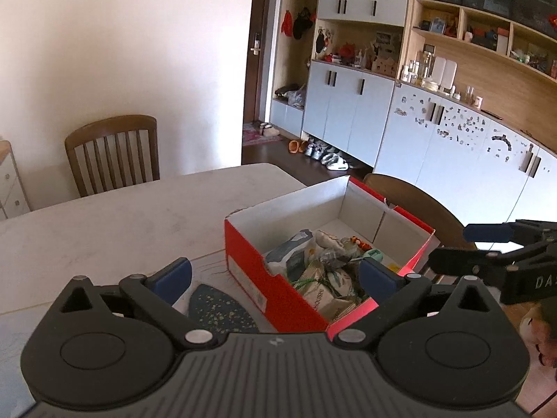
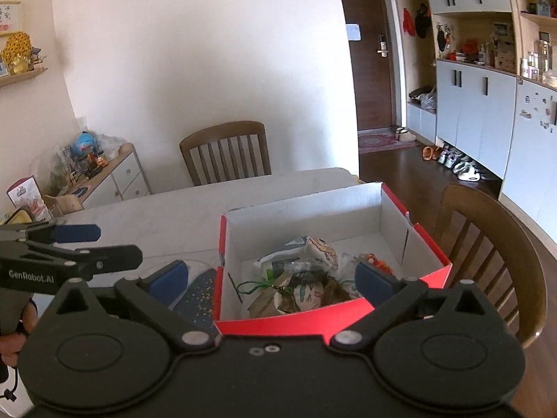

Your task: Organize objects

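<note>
A red shoebox (image 1: 250, 278) (image 2: 299, 216) with a white inside stands open on the pale table (image 1: 122, 223) (image 2: 156, 223). Its near half holds a heap of small packets and bags (image 1: 313, 268) (image 2: 299, 278); its far half is bare. My left gripper (image 1: 276, 275) (image 2: 111, 244) hangs open over the box's near left corner, nothing between its blue pads. My right gripper (image 2: 273, 278) (image 1: 463, 247) is open too, above the box's near wall, and holds nothing. A dark speckled flat piece (image 1: 219, 310) (image 2: 198, 296) lies on the table against the box's left side.
One wooden chair (image 1: 111, 153) (image 2: 226, 153) stands at the table's far side, another (image 1: 417, 202) (image 2: 487, 244) just right of the box. A low drawer unit (image 2: 115, 174) piled with toys is at the left. Wall cabinets (image 1: 348, 111) and shoes line the right.
</note>
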`<state>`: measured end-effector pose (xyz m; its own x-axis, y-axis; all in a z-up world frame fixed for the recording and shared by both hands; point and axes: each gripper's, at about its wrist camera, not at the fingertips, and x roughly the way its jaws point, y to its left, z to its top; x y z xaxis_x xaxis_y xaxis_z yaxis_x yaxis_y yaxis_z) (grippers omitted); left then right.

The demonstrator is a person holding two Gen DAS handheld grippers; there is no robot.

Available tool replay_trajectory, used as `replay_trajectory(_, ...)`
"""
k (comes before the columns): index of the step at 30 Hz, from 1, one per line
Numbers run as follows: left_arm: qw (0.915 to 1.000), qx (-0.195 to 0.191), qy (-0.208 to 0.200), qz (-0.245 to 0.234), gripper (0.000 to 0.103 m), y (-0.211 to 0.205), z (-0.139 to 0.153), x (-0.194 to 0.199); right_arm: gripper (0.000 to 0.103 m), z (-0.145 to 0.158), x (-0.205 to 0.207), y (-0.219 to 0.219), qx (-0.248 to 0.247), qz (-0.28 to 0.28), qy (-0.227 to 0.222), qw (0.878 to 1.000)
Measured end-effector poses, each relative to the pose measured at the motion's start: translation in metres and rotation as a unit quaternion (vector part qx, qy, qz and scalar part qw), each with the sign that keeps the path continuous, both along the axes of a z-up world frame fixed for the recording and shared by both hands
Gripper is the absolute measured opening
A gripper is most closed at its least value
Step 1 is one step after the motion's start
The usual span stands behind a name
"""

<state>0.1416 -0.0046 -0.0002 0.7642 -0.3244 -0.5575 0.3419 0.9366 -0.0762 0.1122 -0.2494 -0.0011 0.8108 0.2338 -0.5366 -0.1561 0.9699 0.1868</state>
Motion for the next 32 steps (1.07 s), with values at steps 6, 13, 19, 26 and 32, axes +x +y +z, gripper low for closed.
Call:
replay_trajectory(6,0.9994,0.027,-0.017,0.016,0.103,0.009,-0.004,-0.015,0.102,0.003,-0.01,0.011,-0.008,-0.012,-0.003,1.0)
replay_trajectory(13,0.9996,0.017,0.002,0.022,0.103,0.025,-0.012,-0.016,0.102,0.005,-0.013,0.021,-0.019,-0.021,-0.005,1.0)
replay_trajectory(19,0.999,0.012,0.01,0.041,0.103,0.036,-0.017,-0.014,0.102,0.002,-0.012,0.028,-0.033,-0.023,0.0,0.999)
replay_trajectory(26,0.9978,0.011,0.019,0.063,0.103,0.048,-0.022,-0.012,0.102,0.003,-0.011,0.035,-0.04,-0.016,0.003,0.999)
replay_trajectory(32,0.9971,0.011,0.022,0.072,0.103,0.056,-0.024,-0.012,0.102,0.002,-0.01,0.042,-0.045,-0.011,0.005,0.999)
